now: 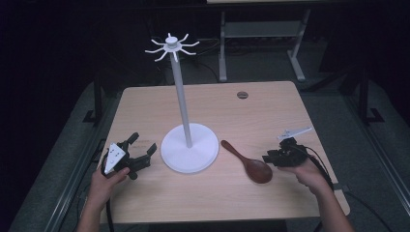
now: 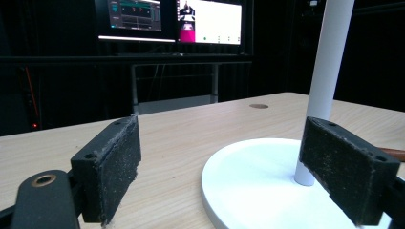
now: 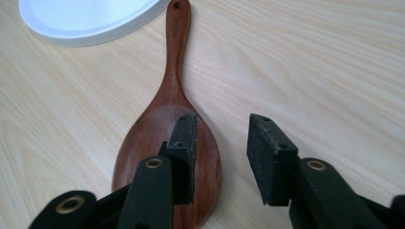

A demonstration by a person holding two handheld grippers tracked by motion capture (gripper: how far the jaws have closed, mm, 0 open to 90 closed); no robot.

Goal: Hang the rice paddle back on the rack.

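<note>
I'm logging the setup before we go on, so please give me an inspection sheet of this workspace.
Surface: light wooden table, with a round grommet hole near its far edge.
Job's things: white stand with a tall pole and hooks at its top, none loaded; brown wooden spoon lying flat beside the base.
Clutter: nothing seen.
Grippers: left hand-held gripper open, jaws toward the stand's base, holding nothing; right hand-held gripper open above the spoon's bowl, one jaw over it, one over bare table.
Cables: one trails from each gripper; more lie on the floor behind.
Surroundings: dark room, grey table frame behind, lit monitors.
</note>
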